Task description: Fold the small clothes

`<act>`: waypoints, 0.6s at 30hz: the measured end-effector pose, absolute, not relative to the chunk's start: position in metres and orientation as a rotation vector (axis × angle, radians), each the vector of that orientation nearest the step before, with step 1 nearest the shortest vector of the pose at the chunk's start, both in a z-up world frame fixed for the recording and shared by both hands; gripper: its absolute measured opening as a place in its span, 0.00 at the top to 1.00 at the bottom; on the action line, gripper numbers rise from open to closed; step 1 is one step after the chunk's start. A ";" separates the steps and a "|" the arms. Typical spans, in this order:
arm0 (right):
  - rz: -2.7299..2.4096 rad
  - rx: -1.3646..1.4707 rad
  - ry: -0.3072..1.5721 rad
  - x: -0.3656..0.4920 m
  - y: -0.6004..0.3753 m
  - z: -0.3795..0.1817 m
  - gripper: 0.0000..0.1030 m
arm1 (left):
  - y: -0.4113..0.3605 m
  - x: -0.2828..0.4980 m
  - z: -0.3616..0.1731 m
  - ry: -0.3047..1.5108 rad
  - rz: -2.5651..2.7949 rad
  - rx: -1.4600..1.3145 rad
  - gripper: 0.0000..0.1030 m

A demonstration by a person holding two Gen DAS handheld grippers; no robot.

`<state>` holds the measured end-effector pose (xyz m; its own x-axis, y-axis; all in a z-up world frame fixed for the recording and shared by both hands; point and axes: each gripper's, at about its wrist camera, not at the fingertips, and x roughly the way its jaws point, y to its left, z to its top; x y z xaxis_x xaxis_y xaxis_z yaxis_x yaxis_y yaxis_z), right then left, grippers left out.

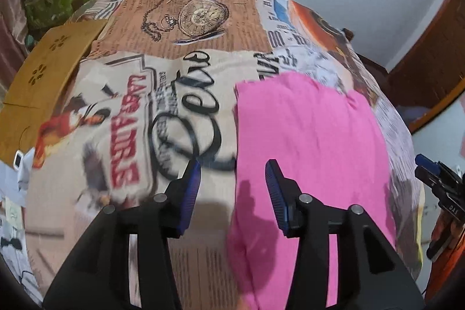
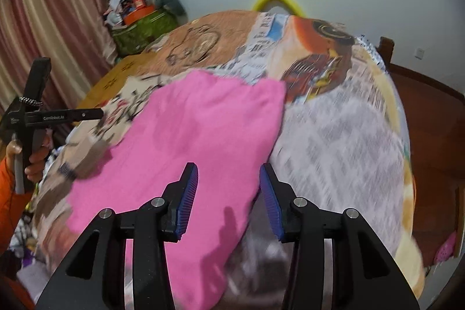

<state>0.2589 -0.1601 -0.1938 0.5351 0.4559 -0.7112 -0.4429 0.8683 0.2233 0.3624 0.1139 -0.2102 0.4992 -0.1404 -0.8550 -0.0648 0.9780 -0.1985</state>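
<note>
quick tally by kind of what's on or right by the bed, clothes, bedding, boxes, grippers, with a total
Pink garment: 1
Printed bedspread: 1
Tan cardboard box: 1
Grippers, both open and empty: 2, the left gripper and the right gripper
Total: 5
The cluttered pile in the far corner is too jumbled to count.

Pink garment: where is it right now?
The pink garment lies flat on the printed bedspread, right of centre in the left wrist view, under both open grippers, held by neither.

Pink garment (image 2: 203, 141) on printed bedspread (image 2: 343, 141), right gripper (image 2: 229, 188) agape
</note>
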 end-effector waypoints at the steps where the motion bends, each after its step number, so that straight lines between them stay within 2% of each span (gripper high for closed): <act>1: 0.527 0.017 0.856 0.267 -0.160 -0.196 0.61 | 0.114 0.373 -0.214 1.055 -0.045 -0.223 0.55; 13: 0.489 0.095 0.896 0.371 -0.144 -0.233 0.61 | 0.106 0.458 -0.267 1.121 -0.106 -0.343 0.56; 14: 0.491 0.091 0.896 0.374 -0.141 -0.236 0.61 | 0.105 0.460 -0.270 1.115 -0.121 -0.350 0.63; 15: 0.492 0.081 0.892 0.375 -0.138 -0.238 0.66 | 0.104 0.461 -0.271 1.111 -0.133 -0.351 0.69; 16: 0.494 0.064 0.890 0.375 -0.135 -0.239 0.76 | 0.103 0.462 -0.272 1.106 -0.150 -0.351 0.76; 18: 0.490 0.021 0.893 0.376 -0.128 -0.244 0.89 | 0.101 0.462 -0.270 1.086 -0.128 -0.320 0.87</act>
